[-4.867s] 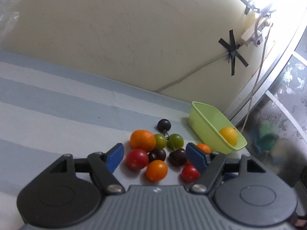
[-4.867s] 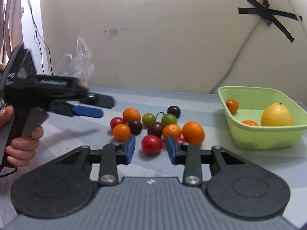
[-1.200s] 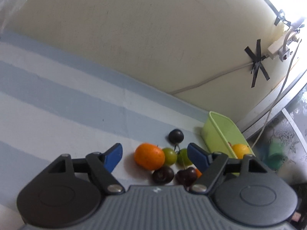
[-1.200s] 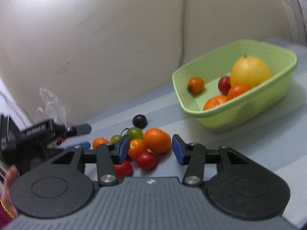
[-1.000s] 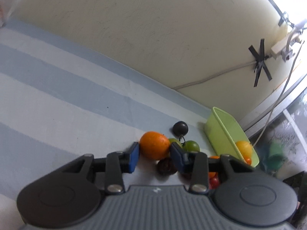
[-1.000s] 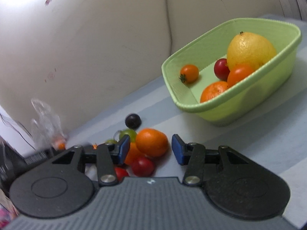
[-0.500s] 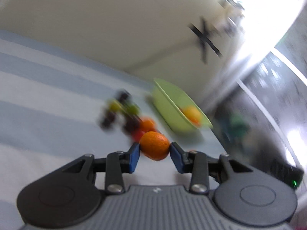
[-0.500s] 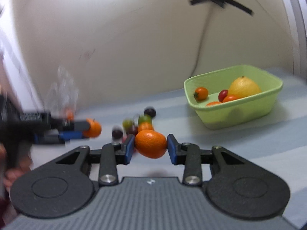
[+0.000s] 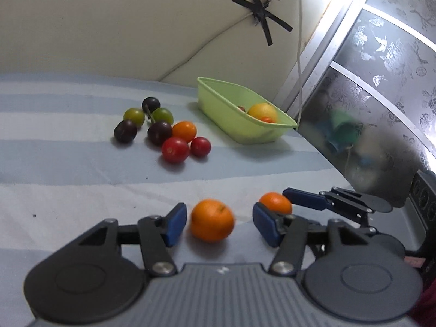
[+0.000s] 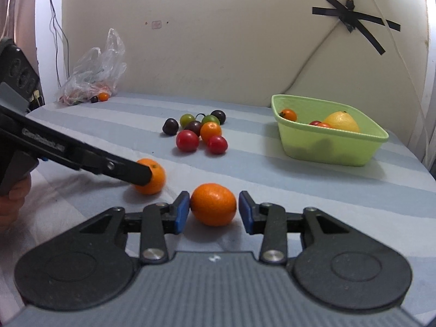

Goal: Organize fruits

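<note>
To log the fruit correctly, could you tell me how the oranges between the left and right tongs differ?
The left orange looks rounder, the right orange wider. The left tongs stand clear of the left orange on both sides; one pad of the right tongs seems to touch the right orange. Both lie on the striped cloth, outside the green basket.

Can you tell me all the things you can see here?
big oranges: two, orange, front, one between each gripper's fingers
plums: three, dark purple, middle pile
green fruits: two, green, same pile
tomatoes: two, red, pile's near edge
small orange fruit: one, orange, same pile
basket: one, light green, right, holding a lemon
plastic bag: one, clear, back left
left gripper: one, black-blue, open
right gripper: one, black-blue, open
</note>
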Demonstrator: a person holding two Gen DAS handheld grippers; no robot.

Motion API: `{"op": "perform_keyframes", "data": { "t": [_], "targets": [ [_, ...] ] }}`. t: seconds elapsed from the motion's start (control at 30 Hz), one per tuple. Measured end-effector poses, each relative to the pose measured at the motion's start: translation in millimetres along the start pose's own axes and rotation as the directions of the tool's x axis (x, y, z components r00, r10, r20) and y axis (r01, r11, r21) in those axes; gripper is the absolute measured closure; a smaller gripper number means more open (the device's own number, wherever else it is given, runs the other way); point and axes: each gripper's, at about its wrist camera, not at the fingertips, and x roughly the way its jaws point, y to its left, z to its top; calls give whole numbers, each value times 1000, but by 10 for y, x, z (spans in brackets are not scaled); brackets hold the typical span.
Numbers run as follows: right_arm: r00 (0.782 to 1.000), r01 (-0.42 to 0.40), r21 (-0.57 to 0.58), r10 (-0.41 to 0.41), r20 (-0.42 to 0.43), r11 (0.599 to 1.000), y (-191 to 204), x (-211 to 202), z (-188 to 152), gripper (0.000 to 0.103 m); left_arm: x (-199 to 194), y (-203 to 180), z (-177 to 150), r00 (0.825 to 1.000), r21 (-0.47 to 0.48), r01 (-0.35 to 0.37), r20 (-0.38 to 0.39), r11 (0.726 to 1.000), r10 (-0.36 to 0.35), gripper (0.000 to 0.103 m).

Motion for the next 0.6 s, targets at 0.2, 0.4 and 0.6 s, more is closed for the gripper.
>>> {"op": "perform_keyframes", "data": {
  "t": [0.2,0.4,0.6],
  "targets": [
    [1000,-13,2,13,-6,1000,22,-43,-66,49,3,-88,-59,999,34,-49,-16,998,49,47],
    [999,-33,-4,33,-3,999,18,-53,-78,49,-5,-122,-128,995,69,-94,-20,993,95,45],
    [997,-68,-4,68,-21,998,-4,7,-67,64,57,-119,-59,995,65,-89,-27,994,91,66]
  ]
}}
